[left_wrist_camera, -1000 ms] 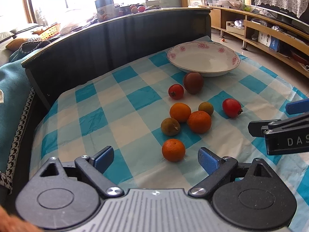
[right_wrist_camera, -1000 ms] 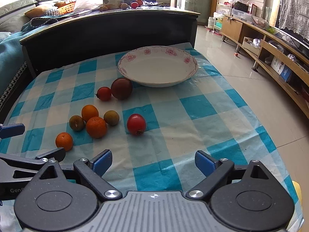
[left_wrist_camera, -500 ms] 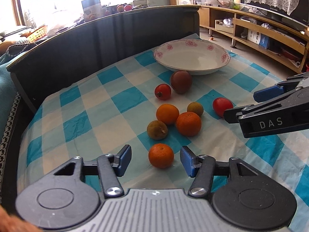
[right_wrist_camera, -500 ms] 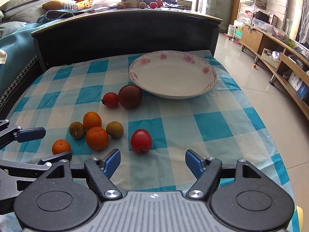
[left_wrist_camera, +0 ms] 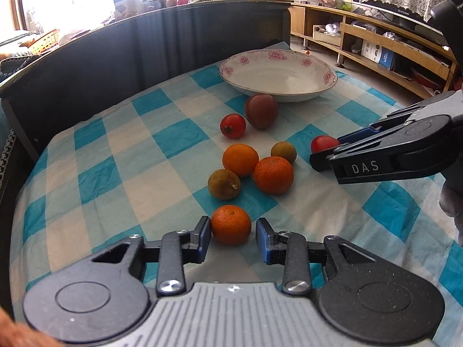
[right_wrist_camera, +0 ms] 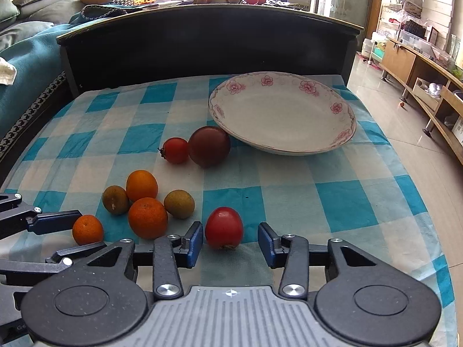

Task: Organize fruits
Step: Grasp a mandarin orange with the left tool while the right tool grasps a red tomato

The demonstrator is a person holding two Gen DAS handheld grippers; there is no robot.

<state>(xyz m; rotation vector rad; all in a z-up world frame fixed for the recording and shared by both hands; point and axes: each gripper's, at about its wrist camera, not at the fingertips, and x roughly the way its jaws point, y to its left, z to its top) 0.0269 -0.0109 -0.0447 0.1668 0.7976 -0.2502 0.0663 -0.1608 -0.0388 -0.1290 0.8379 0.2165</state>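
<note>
— Which fruit is each of your claws lined up on?

— My left claw (left_wrist_camera: 231,228) has the small orange (left_wrist_camera: 230,224) straight ahead, sitting between its 2 pads on the checked cloth (right_wrist_camera: 289,190) of the bench. My right claw (right_wrist_camera: 230,235) has the red tomato (right_wrist_camera: 224,227) in the same place, dead centre and just off the tips.

— Are you gripping either one?

— Not yet, as far as I can judge. Both sets of jaws have just been closing and now stand narrow. On the left, 1 pad looks to be touching the orange, while a sliver of cloth shows between the fruit and the other pad. On the right there is a clear gap on the outer side of the tomato, so it lies loose between the pads.

— Does the approach angle matter?

— Hardly for the orange, which is round. The tomato is a little taller than wide and stands upright, so my pads meet it across its narrow waist, which suits me.

— And where do they go?

— I take it the plate (right_wrist_camera: 341,137) is the goal. It lies beyond the whole cluster, toward the far right of the bench and well apart from both claws. My right claw is the nearer of the 2 to it, so the tomato has the shorter carry.
</note>
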